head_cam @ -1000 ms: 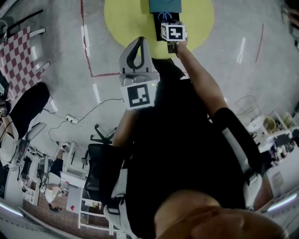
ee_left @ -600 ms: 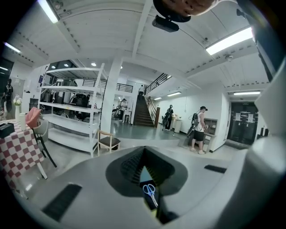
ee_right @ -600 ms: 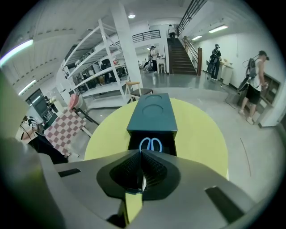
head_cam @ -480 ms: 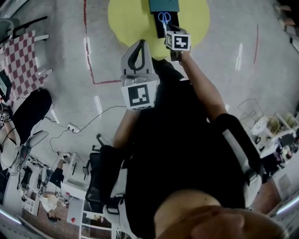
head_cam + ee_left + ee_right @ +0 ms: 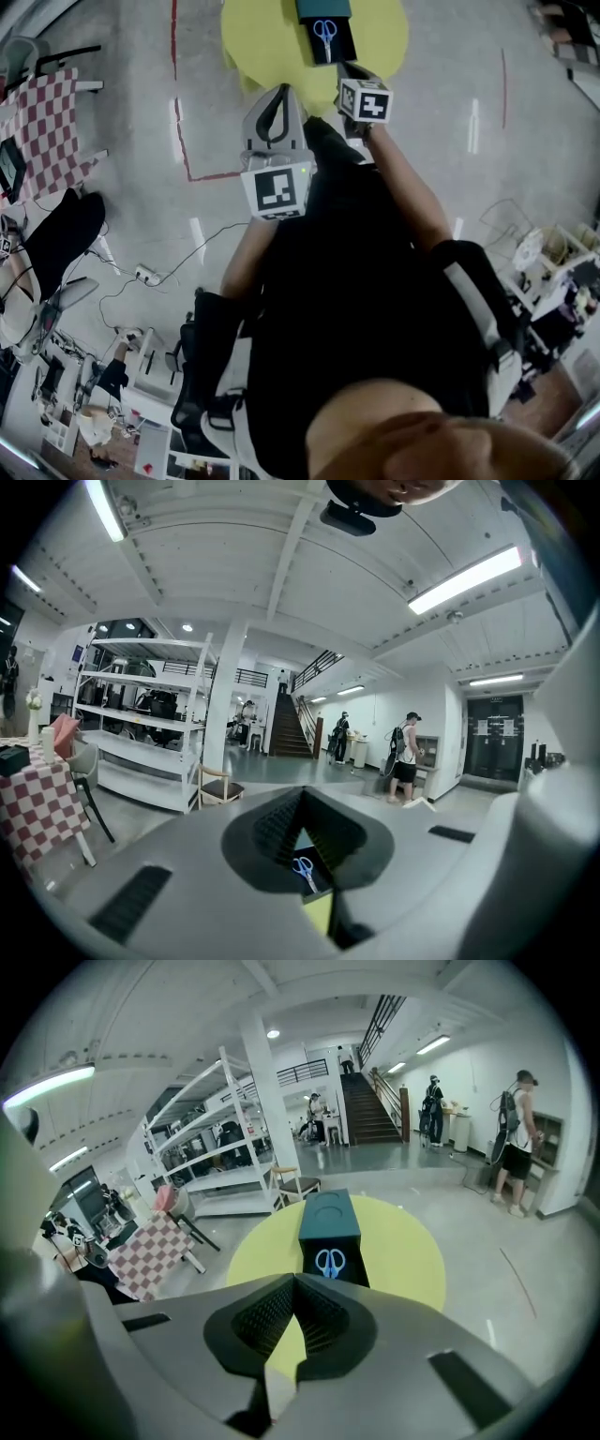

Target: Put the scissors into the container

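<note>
Blue-handled scissors (image 5: 325, 31) lie flat in the open black part of a dark container (image 5: 336, 49) on a round yellow table (image 5: 258, 42). The container's teal end (image 5: 328, 1213) points away from me. In the right gripper view the scissors (image 5: 329, 1262) lie just beyond my right gripper (image 5: 293, 1283), which is shut and holds nothing. My left gripper (image 5: 278, 92) hangs near the table's front edge, shut and empty. Through the hollow under its jaws, the left gripper view shows the scissors (image 5: 304, 872) and a strip of yellow table (image 5: 319, 911).
A red-and-white chequered table (image 5: 37, 131) stands at the left, with a chair by it. Red tape lines (image 5: 178, 112) and cables (image 5: 178, 234) mark the grey floor. White shelving (image 5: 216, 1147), a staircase (image 5: 370, 1101) and people (image 5: 516, 1138) are farther off.
My right gripper has drawn back from over the container toward me, leaving the scissors fully in sight inside it. The left gripper has kept its place.
</note>
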